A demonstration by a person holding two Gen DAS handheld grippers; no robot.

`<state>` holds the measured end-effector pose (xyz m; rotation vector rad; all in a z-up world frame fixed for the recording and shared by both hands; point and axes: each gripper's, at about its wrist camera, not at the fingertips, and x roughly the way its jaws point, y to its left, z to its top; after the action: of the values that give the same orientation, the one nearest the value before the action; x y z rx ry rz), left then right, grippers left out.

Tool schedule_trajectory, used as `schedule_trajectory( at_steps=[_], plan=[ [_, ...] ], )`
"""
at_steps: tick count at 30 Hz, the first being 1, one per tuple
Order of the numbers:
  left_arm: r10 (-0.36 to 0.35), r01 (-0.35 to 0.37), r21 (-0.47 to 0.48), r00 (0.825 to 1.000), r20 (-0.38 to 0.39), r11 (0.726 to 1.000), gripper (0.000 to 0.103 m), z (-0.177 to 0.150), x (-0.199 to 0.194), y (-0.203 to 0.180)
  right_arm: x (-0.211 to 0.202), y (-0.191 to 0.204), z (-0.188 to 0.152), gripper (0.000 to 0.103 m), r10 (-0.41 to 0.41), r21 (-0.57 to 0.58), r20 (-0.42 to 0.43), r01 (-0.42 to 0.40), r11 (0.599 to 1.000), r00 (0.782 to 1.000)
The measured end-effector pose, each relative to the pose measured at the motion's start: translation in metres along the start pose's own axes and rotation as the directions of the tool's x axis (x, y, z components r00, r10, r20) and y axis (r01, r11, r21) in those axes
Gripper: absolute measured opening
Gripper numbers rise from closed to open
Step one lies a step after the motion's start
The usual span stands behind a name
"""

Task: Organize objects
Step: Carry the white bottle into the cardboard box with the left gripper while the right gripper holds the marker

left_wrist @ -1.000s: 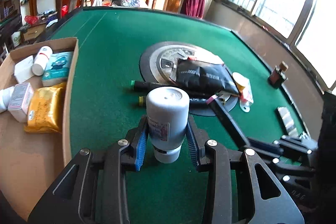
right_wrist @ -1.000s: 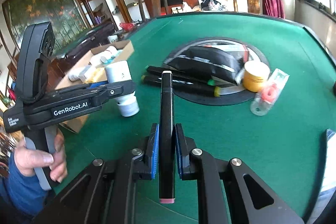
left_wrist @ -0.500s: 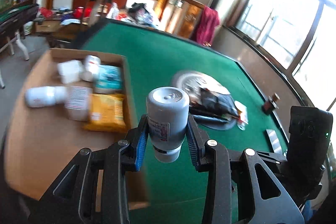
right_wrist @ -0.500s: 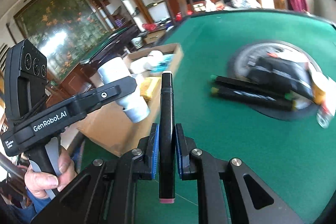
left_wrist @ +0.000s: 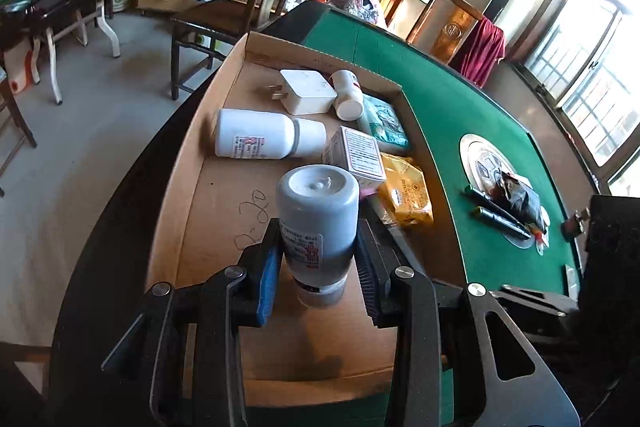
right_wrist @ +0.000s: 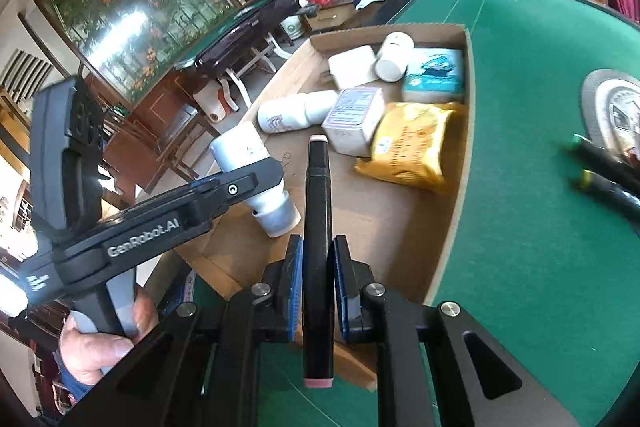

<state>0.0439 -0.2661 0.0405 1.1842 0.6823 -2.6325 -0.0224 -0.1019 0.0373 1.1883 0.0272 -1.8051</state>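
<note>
Over cardboard box (left_wrist: 192, 163) | left gripper (left_wrist: 318, 267): grey bottle (left_wrist: 318, 211) | right gripper (right_wrist: 317, 287): black marker (right_wrist: 317, 227)

Bright daylight floods in from windows (left_wrist: 600, 99) at two o'clock in the left wrist view, blown out to white glare. Both fisheye views bend strongly at the rims, with dark corners. In the right wrist view, markers (right_wrist: 608, 171) at three o'clock are motion-blurred.

A bottle (left_wrist: 318, 227) sits between the left fingers (left_wrist: 266, 279), over the cardboard tray (left_wrist: 192, 195); a box (left_wrist: 356, 155) lies just beyond.
</note>
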Motion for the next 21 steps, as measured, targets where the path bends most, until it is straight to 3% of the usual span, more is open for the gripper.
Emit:
schedule_trajectory(
  at_steps=[3, 11, 21],
  plan=[
    [0.040, -0.040, 0.014, 0.999, -0.010, 0.999, 0.035, 0.007, 0.002, 0.002, 0.012, 0.003, 0.004, 0.013, -0.011, 0.014, -0.014, 0.012, 1.000, 1.000],
    [0.056, -0.054, 0.017, 0.990, -0.128, 0.998, 0.035, 0.030, 0.030, 0.018, 0.028, -0.003, 0.013, 0.013, -0.025, 0.066, -0.037, 0.028, 0.997, 0.999],
    [0.077, -0.074, 0.022, 0.987, -0.140, 0.997, 0.035, 0.039, 0.038, 0.020, 0.039, 0.001, 0.022, 0.013, -0.027, 0.076, -0.050, 0.031, 0.997, 0.998]
  ],
)
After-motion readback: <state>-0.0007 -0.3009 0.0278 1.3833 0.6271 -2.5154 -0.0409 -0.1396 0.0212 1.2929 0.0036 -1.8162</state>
